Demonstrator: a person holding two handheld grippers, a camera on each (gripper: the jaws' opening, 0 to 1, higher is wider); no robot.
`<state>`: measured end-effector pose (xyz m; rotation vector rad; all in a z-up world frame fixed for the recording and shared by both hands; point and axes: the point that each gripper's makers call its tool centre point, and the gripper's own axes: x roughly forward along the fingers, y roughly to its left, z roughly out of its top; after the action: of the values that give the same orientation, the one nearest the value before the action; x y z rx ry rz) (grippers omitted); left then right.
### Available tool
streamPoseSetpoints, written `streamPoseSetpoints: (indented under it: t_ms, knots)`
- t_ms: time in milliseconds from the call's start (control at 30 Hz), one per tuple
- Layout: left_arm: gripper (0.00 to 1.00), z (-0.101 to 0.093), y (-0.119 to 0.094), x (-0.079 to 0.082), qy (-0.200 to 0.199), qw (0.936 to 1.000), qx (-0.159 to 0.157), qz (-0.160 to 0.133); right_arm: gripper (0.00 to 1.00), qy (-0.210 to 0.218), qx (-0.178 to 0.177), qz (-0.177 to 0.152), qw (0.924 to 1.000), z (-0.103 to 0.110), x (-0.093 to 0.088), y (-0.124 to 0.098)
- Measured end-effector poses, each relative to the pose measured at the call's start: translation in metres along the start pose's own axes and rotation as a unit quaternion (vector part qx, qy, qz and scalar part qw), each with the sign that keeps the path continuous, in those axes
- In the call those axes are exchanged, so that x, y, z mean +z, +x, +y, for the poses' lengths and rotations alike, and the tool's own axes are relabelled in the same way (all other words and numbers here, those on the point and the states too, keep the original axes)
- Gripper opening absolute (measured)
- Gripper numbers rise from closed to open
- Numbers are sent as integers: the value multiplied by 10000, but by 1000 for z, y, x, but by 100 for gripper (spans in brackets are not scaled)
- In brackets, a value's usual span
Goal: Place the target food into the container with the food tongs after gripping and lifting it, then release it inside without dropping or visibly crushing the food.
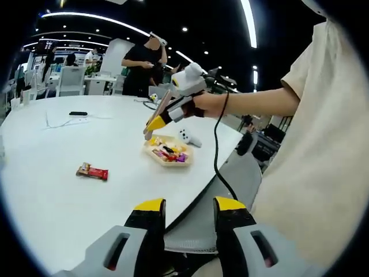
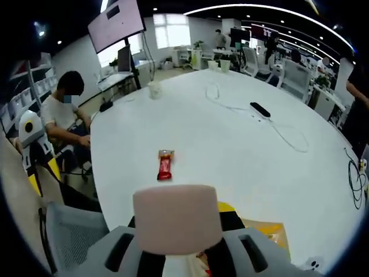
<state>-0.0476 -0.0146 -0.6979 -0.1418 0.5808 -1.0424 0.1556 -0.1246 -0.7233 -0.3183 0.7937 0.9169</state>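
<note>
Two tools were ours: the right tool (image 1: 151,128) gripped the tongs (image 2: 176,224) above the tray (image 1: 168,151). Our left tool (image 1: 188,209) stood open, empty. One snack bar (image 2: 165,164) lay on the tabletop (image 2: 242,156).

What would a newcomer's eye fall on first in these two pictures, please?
In the right gripper view, a pale pink marshmallow-like block sits close up between the right gripper's jaws. In the left gripper view, that gripper hangs above a tray of wrapped snacks on the white table, a red snack bar lying apart.

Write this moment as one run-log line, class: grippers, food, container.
right gripper: shut on tongs, above tray | left gripper: open, empty, off table edge | snack bar: on table, untouched
</note>
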Motion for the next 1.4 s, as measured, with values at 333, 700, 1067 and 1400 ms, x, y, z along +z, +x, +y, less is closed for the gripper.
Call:
streamPoseSetpoints:
  t_ms: [333, 700, 1067, 1400]
  knots:
    - [32, 6, -7, -3, -99, 9998, 128, -70, 22, -140, 153, 69, 9998, 9, 8, 14]
    - [32, 9, -9, -9, -190, 9996, 169, -83, 22, -140, 260, 87, 9995, 18, 12, 24]
    - [32, 17, -11, -13, -259, 9994, 213, -85, 23, -150, 390, 126, 9990, 28, 17, 41]
    - [32, 25, -12, -15, -280, 9993, 240, -9, 23, -152, 521, 118, 9985, 37, 26, 56]
